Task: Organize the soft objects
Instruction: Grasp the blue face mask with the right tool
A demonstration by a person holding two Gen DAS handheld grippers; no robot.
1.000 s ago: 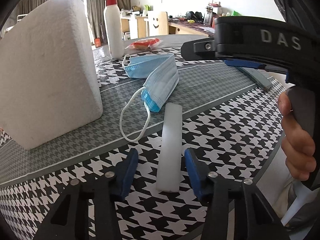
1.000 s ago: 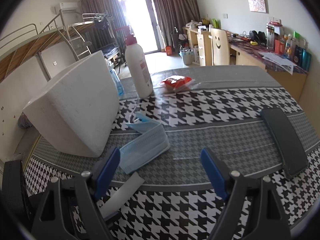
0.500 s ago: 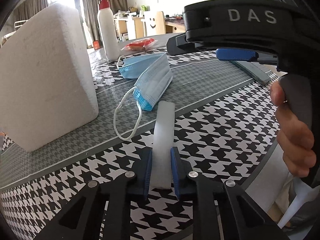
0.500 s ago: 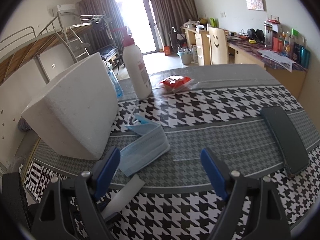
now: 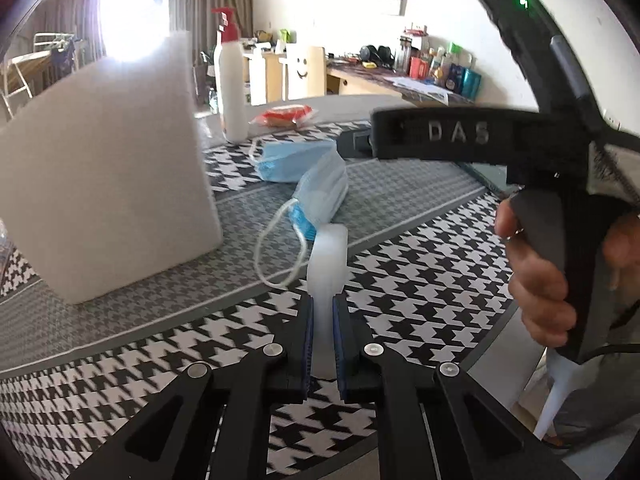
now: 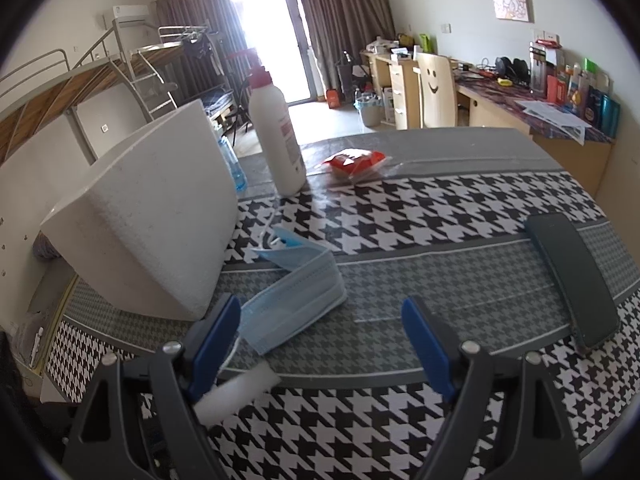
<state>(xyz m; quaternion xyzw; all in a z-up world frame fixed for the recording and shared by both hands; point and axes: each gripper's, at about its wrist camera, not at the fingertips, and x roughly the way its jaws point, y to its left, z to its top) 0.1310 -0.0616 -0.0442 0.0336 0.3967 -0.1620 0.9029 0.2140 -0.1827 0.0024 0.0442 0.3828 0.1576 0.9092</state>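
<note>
The near end of the pale translucent soft strip (image 5: pixel 325 280) is hidden between the left gripper (image 5: pixel 322 340) jaws, which have just closed and now pinch it, lifted off the houndstooth desk (image 5: pixel 400 280). The right gripper (image 6: pixel 320 344) jaws stay spread, empty, above blue face masks (image 6: pixel 292 300).

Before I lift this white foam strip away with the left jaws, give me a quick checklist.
1. Left gripper shut on the white foam strip: ok; it has just closed.
2. Grip placement: at the strip's near end, not its middle: not ok.
3. Strip clear of the face masks and their ear loop: cannot tell.
4. Right gripper open and empty: ok.
5. Foam block apart from the strip: ok.
</note>
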